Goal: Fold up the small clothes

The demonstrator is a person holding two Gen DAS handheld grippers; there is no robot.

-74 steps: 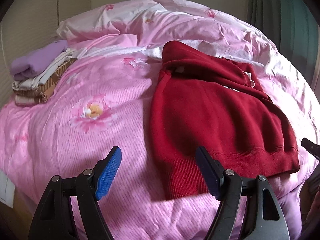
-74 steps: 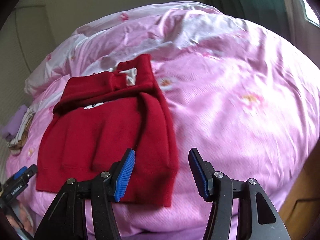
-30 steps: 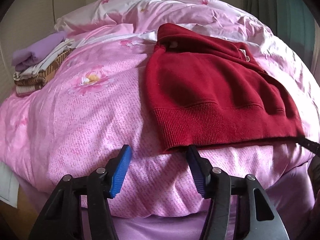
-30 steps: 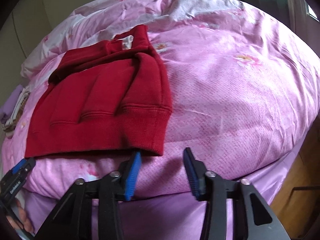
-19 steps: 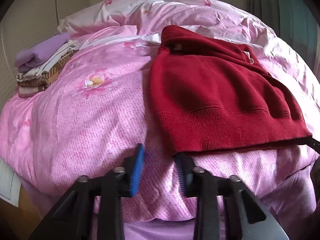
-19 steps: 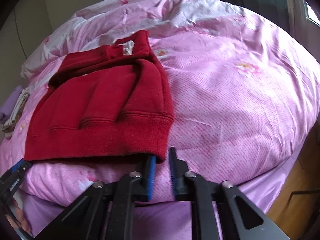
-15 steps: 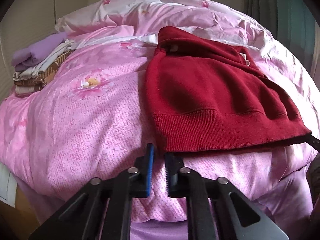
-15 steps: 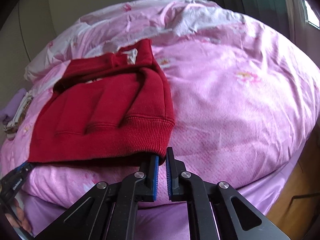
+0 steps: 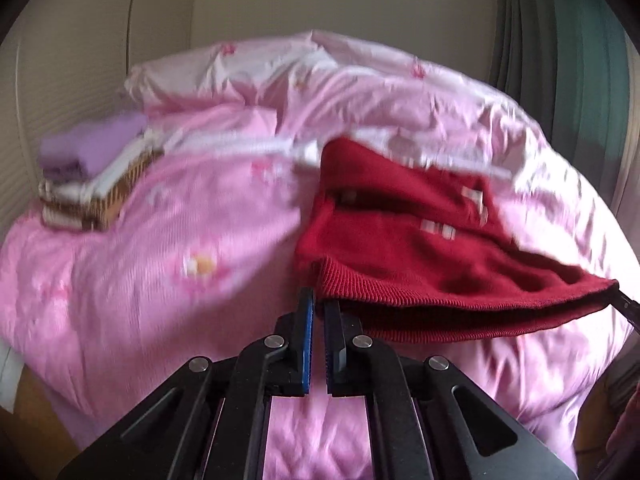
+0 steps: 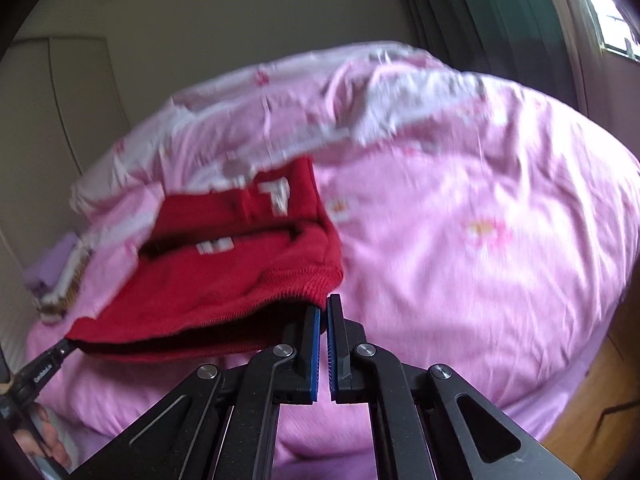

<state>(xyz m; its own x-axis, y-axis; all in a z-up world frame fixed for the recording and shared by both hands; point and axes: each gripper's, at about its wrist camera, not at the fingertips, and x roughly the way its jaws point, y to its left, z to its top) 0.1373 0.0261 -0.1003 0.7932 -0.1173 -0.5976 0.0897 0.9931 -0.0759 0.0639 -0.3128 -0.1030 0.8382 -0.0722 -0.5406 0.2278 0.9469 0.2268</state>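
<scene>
Your left gripper (image 9: 317,308) had its blue pads pressed nearly together on one bottom corner of the red sweater (image 9: 420,248), and your right gripper (image 10: 323,312) was clamped the same way on the opposite corner of the ribbed hem (image 10: 296,284). In both wrist views the pinch sat at the very tip of the pads, on the outermost edge of the knit — a thin bite. That was the first risk: thick ribbing could have crept out of so shallow a hold once the sweater's weight came onto it, and one corner dropping would have left the fold skewed.

The hem hung lifted between the two tools, in the centre right of the left view and the centre left of the right view, while the upper part of the sweater lay on the pink duvet (image 10: 500,280). Below the held edge a second dark layer sagged. I could not tell whether you had caught both layers or only the top one; if only one, the body would have opened like a bag and the fold would have come out lumpy.

Both views were blurred by motion, so a quick carry might have flipped a sleeve out or dragged the duvet into ridges beneath.

At the left of the left view sat the stack of folded clothes (image 9: 96,184) — well apart from the sweater, and I judged it safe unless you swung wide.
</scene>
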